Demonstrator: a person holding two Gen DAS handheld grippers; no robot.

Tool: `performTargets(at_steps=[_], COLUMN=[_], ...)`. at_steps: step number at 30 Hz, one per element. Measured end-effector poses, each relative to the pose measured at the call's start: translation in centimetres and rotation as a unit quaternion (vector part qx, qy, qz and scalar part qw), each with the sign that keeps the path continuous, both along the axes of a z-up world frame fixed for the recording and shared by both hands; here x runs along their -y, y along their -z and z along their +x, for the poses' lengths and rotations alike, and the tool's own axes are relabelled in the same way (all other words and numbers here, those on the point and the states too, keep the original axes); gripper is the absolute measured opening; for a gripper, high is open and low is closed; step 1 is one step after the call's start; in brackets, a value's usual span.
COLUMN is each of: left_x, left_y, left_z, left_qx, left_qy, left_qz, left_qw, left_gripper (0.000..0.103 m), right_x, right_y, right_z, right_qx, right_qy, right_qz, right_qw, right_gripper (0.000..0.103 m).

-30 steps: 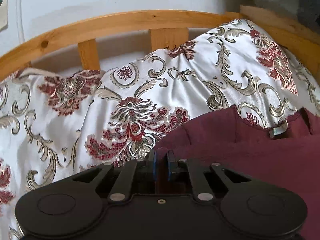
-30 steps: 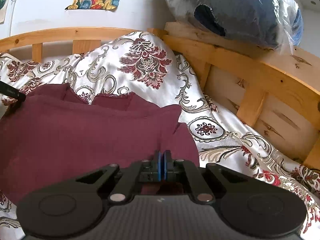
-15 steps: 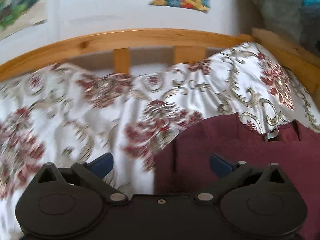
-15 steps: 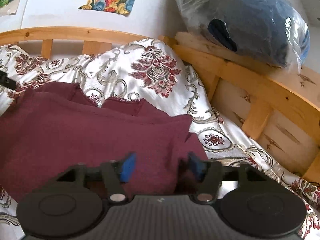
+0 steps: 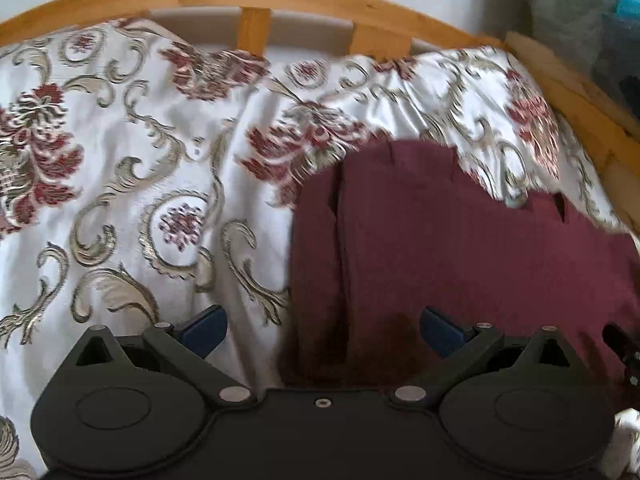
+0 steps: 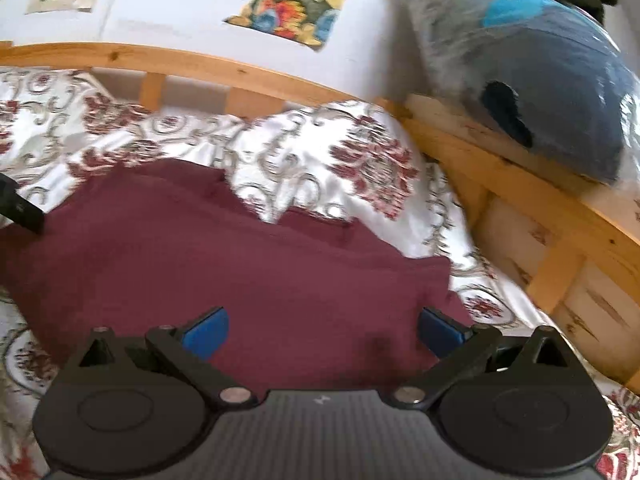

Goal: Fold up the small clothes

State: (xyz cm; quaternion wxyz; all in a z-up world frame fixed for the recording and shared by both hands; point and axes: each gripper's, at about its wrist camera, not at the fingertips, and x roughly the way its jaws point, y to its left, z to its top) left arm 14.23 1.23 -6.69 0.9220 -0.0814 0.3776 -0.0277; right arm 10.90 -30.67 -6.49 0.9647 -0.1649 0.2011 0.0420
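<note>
1. Both grippers let go of the maroon garment (image 6: 224, 264) they were pinching a second ago, and both views have slid a bit across the bed since then
2. left gripper (image 5: 322, 330): jaws spread all the way, just been opening, nothing pinched. The garment's left edge lies under the gap, pads not touching it
3. right gripper (image 6: 322, 330): same deal, jaws just been opening and now wide apart, cloth below them but not gripped
4. garment lies folded flat on the floral bedspread (image 5: 132, 200), near the wooden bed rail (image 6: 532, 196)
5. plastic-wrapped dark bundle (image 6: 540, 92) sits up on that rail
</note>
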Motion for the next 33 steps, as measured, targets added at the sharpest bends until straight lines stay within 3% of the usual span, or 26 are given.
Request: performTargets(at_steps=[4, 8, 13, 18, 33], left_x=[0.7, 1.6, 2.2, 1.7, 1.5], left_y=[0.4, 0.6, 1.1, 2.3, 2.7], left_z=[-0.1, 0.9, 2.3, 3.5, 3.5], left_qx=[0.005, 0.005, 0.003, -0.031, -0.032], left_qy=[0.032, 0.031, 0.048, 0.035, 0.04], left_qz=[0.012, 0.03, 0.042, 0.015, 0.013], left_qw=[0.9994, 0.999, 0.9979, 0.9988, 0.9986], left_gripper=[0.102, 0.102, 0.102, 0.103, 0.103], right_x=[-1.2, -2.2, -1.7, -1.1, -1.3], right_y=[0.8, 2.1, 2.4, 2.5, 2.7], right_z=[0.2, 0.8, 1.0, 0.9, 1.1], right_qx=[-0.023, -0.059, -0.072, -0.081, -0.086], right_qy=[-0.026, -0.036, -0.04, -0.042, -0.041], right_qz=[-0.01, -0.045, -0.029, -0.021, -0.029], right_qw=[0.999, 0.997, 0.996, 0.996, 0.995], right_gripper=[0.103, 0.103, 0.103, 0.103, 0.103])
